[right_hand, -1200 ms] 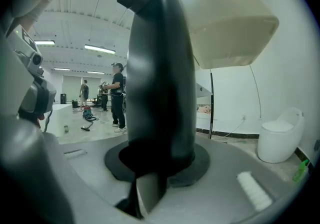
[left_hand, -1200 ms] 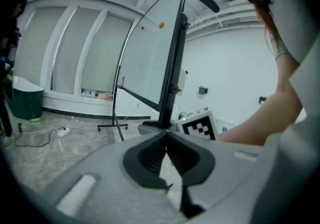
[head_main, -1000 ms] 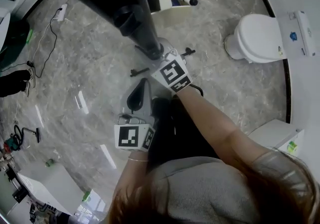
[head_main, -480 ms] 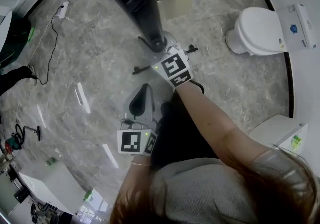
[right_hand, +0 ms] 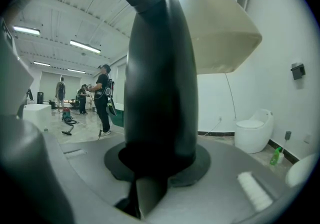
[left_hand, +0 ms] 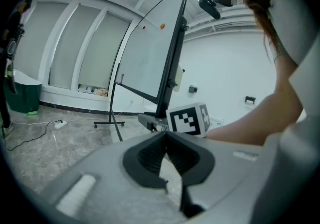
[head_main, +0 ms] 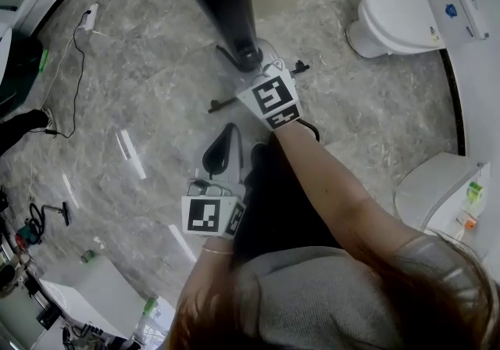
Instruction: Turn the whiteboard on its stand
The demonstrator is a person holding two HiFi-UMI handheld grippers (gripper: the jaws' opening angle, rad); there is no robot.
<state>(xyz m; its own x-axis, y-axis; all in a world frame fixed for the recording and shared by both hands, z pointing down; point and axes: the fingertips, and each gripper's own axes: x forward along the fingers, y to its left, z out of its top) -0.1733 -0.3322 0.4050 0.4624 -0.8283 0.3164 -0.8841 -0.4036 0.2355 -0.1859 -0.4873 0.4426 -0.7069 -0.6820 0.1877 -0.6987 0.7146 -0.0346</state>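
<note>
- Swinging is the change here: in the head view the black frame edge (head_main: 226,5) of the whiteboard (left_hand: 150,53) runs more steeply up the picture than a second ago. The stand's feet (head_main: 221,105) on the floor (head_main: 141,91) have shifted only a little.
- The toilet (head_main: 391,16) has also slid upward, so the head camera moved too. Part of the change may come from that.
- The right gripper (right_hand: 160,160) is clamped on the lower end of this frame edge, which fills the space between its jaws. It has gone forward together with the edge.
- The left gripper (left_hand: 165,140) has its jaws pressed together on nothing. It hangs low by the person's body, well apart from the board.
- From the left gripper view the whiteboard sits on its stand (left_hand: 111,124), leaning and seen nearly from the side.
- I judge the turn is under way but not finished, with one gripper alone driving it.
</note>
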